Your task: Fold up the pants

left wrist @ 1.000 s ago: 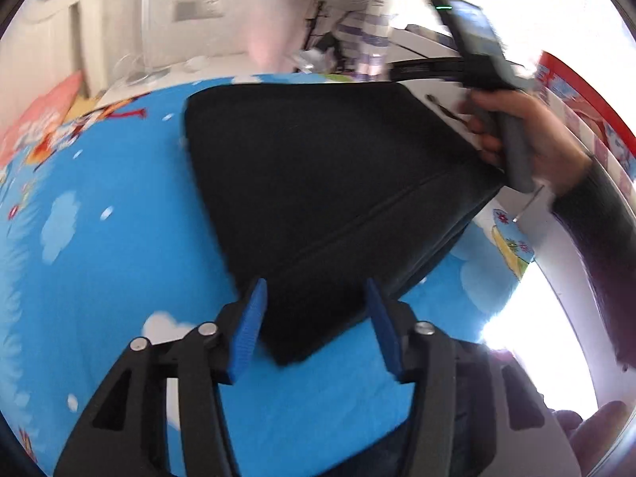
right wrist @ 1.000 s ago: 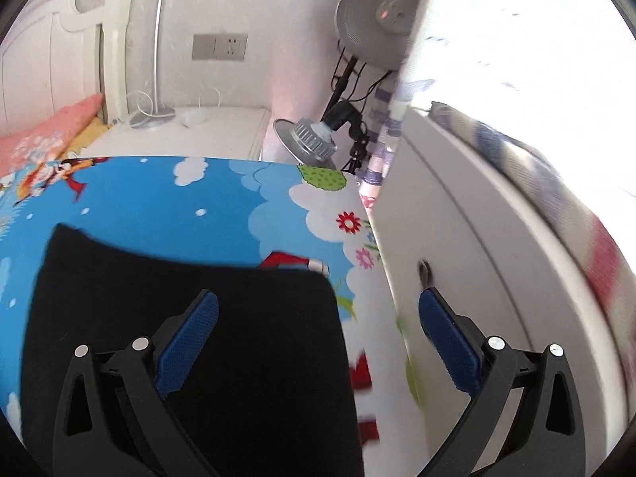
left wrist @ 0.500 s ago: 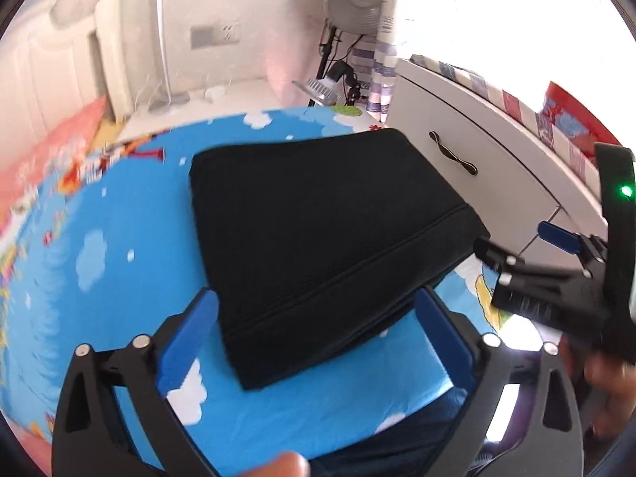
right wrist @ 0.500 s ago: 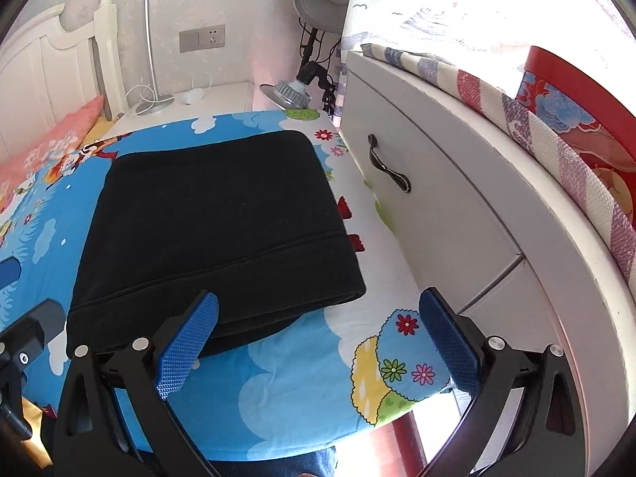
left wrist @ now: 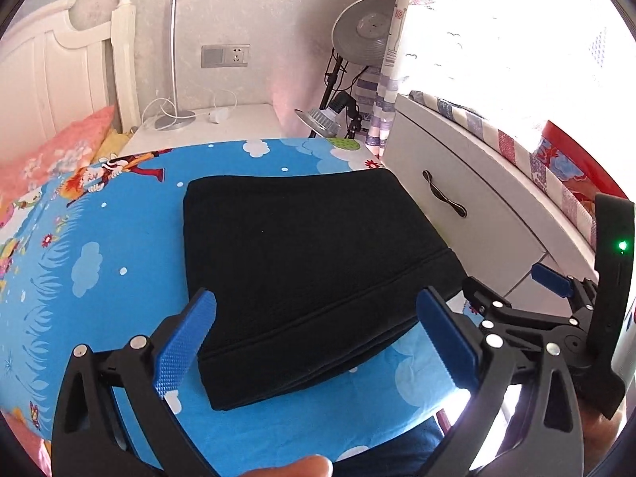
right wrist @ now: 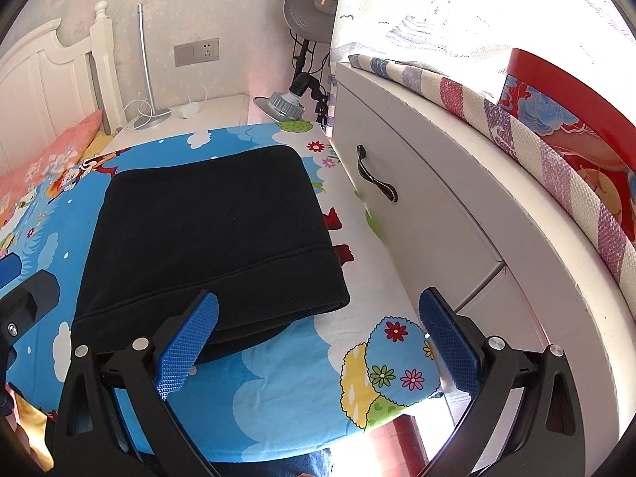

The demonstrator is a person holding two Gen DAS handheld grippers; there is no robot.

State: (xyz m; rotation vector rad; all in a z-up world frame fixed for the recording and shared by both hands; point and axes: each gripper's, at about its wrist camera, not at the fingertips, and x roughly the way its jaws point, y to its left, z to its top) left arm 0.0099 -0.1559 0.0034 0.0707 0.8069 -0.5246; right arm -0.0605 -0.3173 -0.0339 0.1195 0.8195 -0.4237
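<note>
Both tongs hang empty above the near end of the bed: your left gripper (left wrist: 316,336) stands with its jaws wide apart, nothing between the blue pads (left wrist: 185,344), and your right gripper (right wrist: 318,338) is spread just as wide, its pads clear of any cloth. In the left wrist view the right gripper (left wrist: 512,298) shows low at the right edge, off the corner of the bedsheet (left wrist: 79,262), with a green light lit on its body.

Just beyond the left jaws, the black pants (left wrist: 306,262) lie on the bedsheet as one compact, stacked rectangle, flat, with a seam line running across the near part and several layers showing along the near edge. Their right edge lies close to the side of the bed that faces the white drawer unit (right wrist: 421,214); their far edge stops well short of the pink pillow (left wrist: 51,155).

By the look of it, the folding is done or nearly so: no leg or waistband trails loose, and neither tool touches the cloth. At most, a smoothing or squaring of the bundle could remain.

Count: two grippers, one pair of pants, one drawer unit with one dark handle (right wrist: 375,179) showing, one pillow, one wall socket plate (left wrist: 225,55), one bedside slim lamp (left wrist: 173,63).
</note>
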